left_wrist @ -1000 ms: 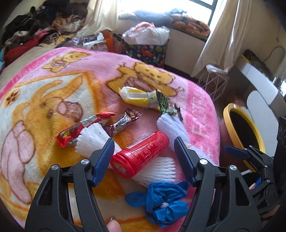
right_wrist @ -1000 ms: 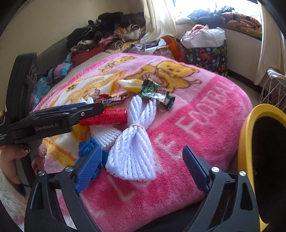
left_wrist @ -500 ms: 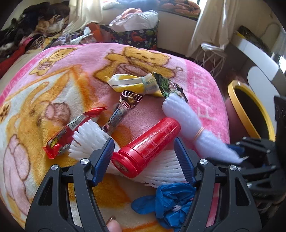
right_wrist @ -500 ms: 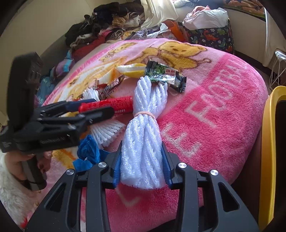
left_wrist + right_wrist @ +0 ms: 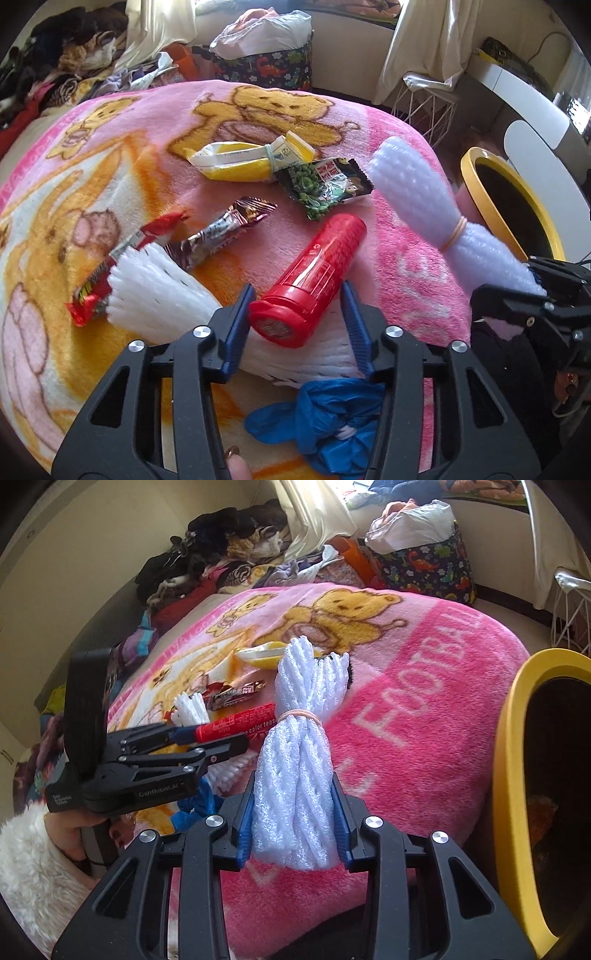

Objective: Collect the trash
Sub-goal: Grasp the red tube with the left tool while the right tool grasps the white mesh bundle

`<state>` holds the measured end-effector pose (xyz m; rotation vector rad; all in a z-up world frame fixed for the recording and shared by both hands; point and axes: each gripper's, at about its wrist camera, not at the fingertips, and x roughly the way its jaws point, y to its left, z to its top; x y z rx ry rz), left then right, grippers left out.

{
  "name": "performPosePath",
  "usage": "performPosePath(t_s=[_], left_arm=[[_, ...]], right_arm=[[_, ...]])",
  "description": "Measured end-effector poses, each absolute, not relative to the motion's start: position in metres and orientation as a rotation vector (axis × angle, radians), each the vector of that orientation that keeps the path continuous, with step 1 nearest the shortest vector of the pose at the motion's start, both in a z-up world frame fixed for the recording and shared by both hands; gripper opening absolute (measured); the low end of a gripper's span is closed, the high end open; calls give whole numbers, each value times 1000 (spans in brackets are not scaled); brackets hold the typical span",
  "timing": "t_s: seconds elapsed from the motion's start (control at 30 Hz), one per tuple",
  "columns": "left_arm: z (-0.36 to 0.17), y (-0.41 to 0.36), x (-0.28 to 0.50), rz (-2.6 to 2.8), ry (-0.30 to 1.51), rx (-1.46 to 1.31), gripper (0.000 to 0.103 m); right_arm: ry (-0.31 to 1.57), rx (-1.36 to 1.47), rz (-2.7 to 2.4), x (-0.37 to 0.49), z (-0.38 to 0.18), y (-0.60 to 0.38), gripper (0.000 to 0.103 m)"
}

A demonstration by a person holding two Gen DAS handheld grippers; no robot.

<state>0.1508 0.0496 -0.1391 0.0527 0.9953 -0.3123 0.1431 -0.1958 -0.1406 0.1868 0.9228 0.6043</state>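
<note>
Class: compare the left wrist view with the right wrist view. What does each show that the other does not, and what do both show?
Left wrist only: the green snack packet in full and the blue glove whole. Right wrist only: the right claw gripping the white foam net bundle. Both: the red tube between the left claw fingers, and the yellow bin.
</note>
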Motion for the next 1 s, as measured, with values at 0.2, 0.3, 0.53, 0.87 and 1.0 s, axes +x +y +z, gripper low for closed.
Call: performPosePath(t_s=[0.2,0.3,0.53,0.87,1.0], left_arm=[[-135,52,145,-292,980,-37,30],[-132,50,144,-277,972,-58,29],[-115,39,134,-255,906,-76,26],[-92,27,128,-222,846,-76,22],[-84,21,126,-232,828,-83,22]], right_arm=[[899,193,589,138,-134,-206,34],[893,196,591,137,-131,-208,33],[865,186,600,131,-124,-210,32],[835,205,600,127,-115,-218,32],[815,206,591,125,-110,-223,32]])
